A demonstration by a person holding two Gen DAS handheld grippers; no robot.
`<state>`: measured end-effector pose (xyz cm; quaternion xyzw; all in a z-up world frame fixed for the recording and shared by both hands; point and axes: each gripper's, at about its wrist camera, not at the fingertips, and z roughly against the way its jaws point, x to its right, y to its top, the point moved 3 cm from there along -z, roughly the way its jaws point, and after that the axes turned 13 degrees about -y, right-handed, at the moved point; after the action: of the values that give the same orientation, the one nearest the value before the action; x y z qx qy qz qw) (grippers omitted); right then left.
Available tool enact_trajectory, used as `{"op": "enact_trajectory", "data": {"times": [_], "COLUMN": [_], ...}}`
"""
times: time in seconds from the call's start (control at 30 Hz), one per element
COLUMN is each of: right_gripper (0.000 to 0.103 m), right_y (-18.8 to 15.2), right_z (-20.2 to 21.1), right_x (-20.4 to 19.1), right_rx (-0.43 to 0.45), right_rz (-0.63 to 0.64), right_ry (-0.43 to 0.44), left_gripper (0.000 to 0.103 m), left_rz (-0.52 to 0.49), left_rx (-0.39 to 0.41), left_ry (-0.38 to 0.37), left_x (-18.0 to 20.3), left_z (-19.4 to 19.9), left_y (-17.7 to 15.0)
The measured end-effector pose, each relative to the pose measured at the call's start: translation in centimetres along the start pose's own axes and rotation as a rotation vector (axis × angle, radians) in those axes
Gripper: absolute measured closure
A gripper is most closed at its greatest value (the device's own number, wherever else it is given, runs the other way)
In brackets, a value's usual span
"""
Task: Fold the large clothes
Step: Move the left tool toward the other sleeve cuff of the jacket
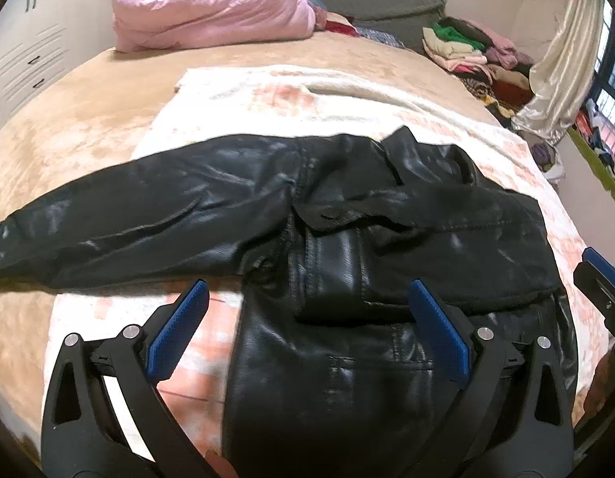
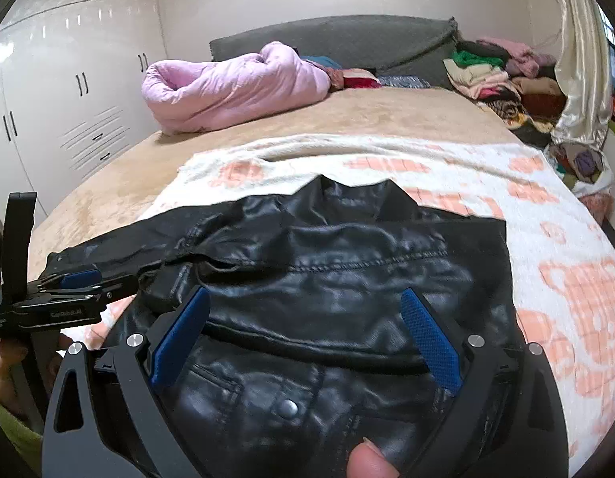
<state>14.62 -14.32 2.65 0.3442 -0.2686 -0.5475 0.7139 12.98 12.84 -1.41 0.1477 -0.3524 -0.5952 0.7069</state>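
Note:
A black leather jacket (image 1: 339, 215) lies on a white and orange blanket (image 1: 347, 95) on the bed. Its left sleeve (image 1: 128, 215) stretches out flat to the left; the right side is folded over the body. My left gripper (image 1: 307, 290) is open above the jacket's lower body, holding nothing. My right gripper (image 2: 303, 298) is open over the jacket (image 2: 327, 271), near a snap button (image 2: 288, 408), holding nothing. The left gripper also shows in the right wrist view (image 2: 80, 283) at the left edge, near the sleeve. The right gripper also shows in the left wrist view (image 1: 598, 275) at the right edge.
A rolled pink quilt (image 1: 212, 8) lies at the head of the tan bed (image 1: 88, 119). A pile of mixed clothes (image 1: 474, 51) sits at the back right by a curtain (image 1: 562, 63). White wardrobes (image 2: 68, 91) stand to the left.

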Motion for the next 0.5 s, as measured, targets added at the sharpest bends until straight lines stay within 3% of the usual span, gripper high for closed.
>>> {"op": "enact_trajectory", "data": {"times": [0.5], "right_gripper": [0.006], "right_y": [2.0], "right_z": [-0.9], "right_x": [-5.3], "right_rx": [0.017], "right_rz": [0.047], "right_ry": [0.066], "left_gripper": [0.009], "left_rz": [0.050], "left_rx": [0.072], "left_ry": [0.092], "left_x": [-4.4], "left_z": [2.8], "left_y": [1.4]}}
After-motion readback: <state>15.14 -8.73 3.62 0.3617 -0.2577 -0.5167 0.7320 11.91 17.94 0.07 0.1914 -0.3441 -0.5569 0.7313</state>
